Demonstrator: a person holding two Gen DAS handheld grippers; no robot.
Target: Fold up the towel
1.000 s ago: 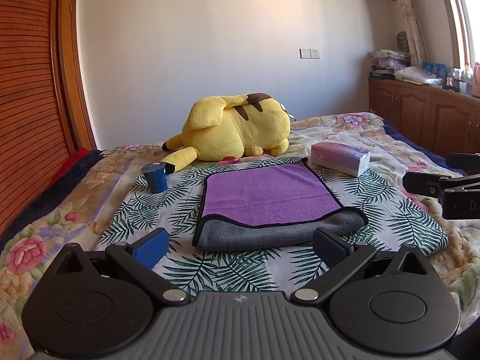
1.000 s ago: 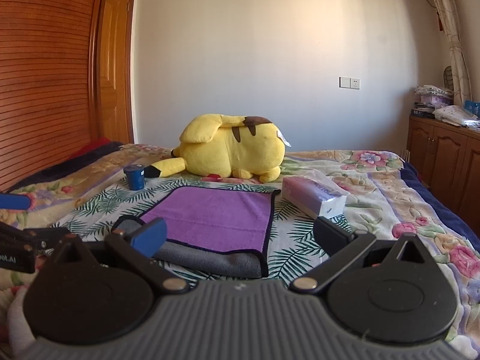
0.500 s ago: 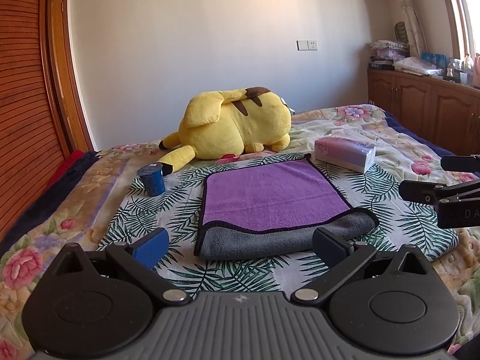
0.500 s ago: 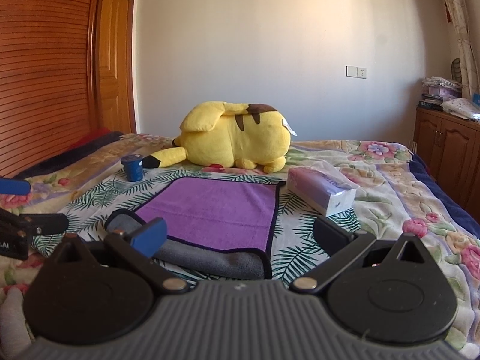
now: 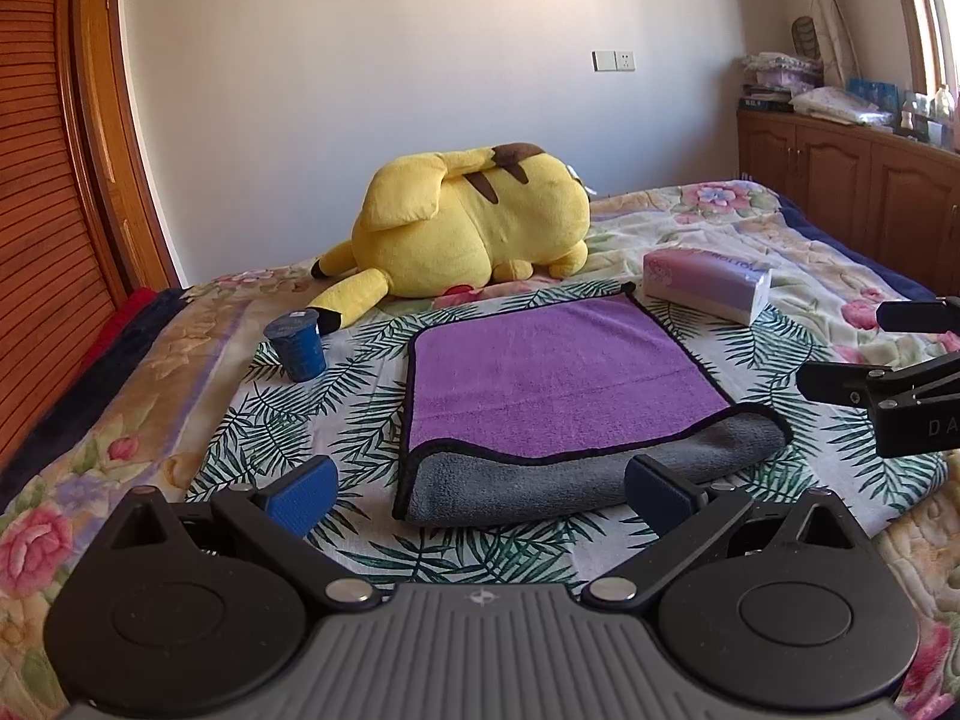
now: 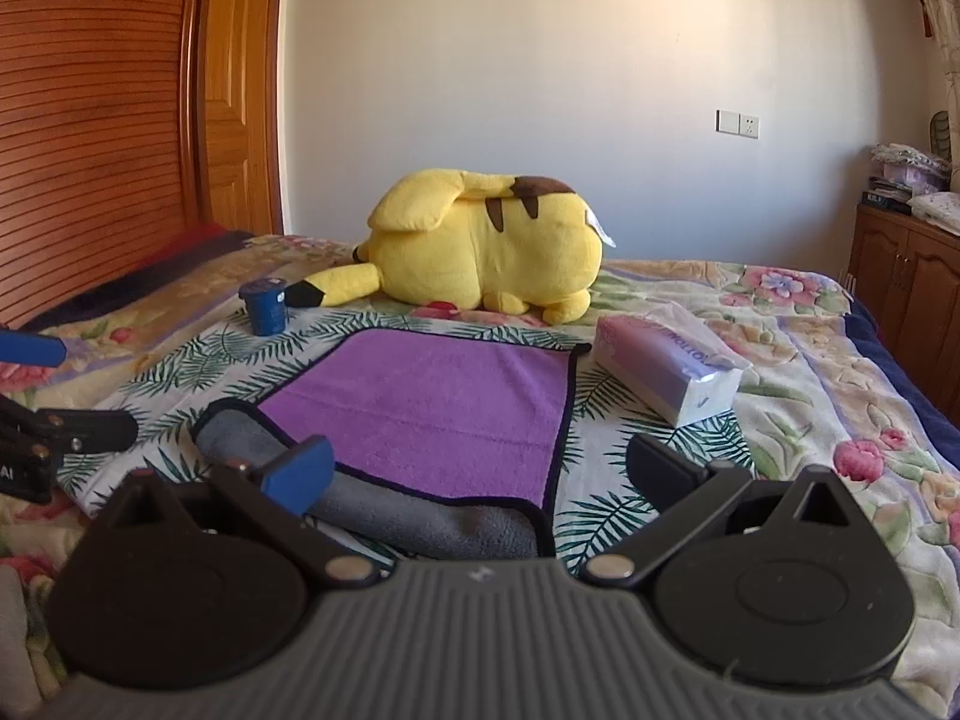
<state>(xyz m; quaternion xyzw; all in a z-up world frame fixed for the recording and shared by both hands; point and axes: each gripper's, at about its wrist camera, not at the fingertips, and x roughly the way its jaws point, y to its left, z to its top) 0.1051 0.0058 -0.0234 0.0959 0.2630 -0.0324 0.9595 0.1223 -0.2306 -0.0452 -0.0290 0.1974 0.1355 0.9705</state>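
A purple towel (image 5: 558, 378) with a black hem and grey underside lies folded over on the bed, its grey fold along the near edge. It also shows in the right wrist view (image 6: 432, 408). My left gripper (image 5: 480, 495) is open and empty, hovering just short of the grey fold. My right gripper (image 6: 480, 468) is open and empty above the towel's near right corner. The right gripper's fingers (image 5: 888, 384) show at the right edge of the left wrist view; the left gripper's fingers (image 6: 66, 426) show at the left edge of the right wrist view.
A yellow plush toy (image 5: 474, 222) lies beyond the towel. A blue cup (image 5: 297, 345) stands to the towel's left. A tissue pack (image 5: 708, 285) lies to its right. A wooden wardrobe (image 5: 42, 210) is on the left, wooden cabinets (image 5: 852, 180) on the right.
Both grippers have risen and tilted slightly, so the towel sits lower and nearer in both views. The towel has not moved.
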